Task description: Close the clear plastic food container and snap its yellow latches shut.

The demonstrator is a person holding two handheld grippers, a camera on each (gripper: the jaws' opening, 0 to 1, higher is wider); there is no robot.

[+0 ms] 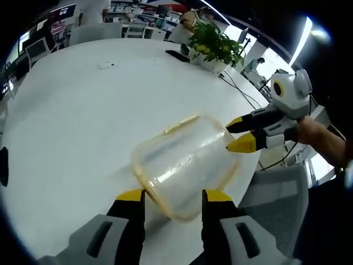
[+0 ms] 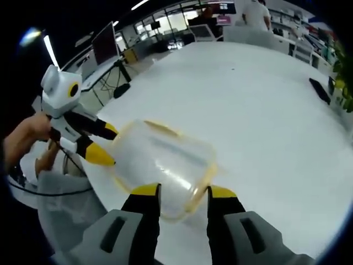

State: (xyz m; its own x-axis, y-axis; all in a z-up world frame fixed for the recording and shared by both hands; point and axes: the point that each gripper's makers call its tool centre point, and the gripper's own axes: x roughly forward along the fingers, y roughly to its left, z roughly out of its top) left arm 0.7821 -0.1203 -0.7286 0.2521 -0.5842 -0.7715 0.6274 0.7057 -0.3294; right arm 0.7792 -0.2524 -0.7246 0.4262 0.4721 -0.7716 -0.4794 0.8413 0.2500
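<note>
A clear plastic container [image 1: 185, 163] with a yellow-tinted rim lies on the white table [image 1: 83, 121], close to its edge. A pale yellow latch [image 1: 182, 123] shows on its far side; I cannot tell whether it is snapped. My left gripper [image 1: 174, 196] is open, its yellow-tipped jaws flanking the container's near end. From the right, the right gripper [image 1: 240, 134] reaches the container's other end. In the right gripper view, the container [image 2: 165, 163] sits between the open jaws of my right gripper [image 2: 183, 192], and the left gripper [image 2: 105, 143] touches its left side.
A potted plant [image 1: 215, 47] and a flat black object [image 1: 177, 55] stand at the table's far side. A grey chair [image 1: 278, 190] sits just past the table's edge by the container. A person's hand [image 1: 322, 138] holds the right gripper. Desks and monitors fill the background.
</note>
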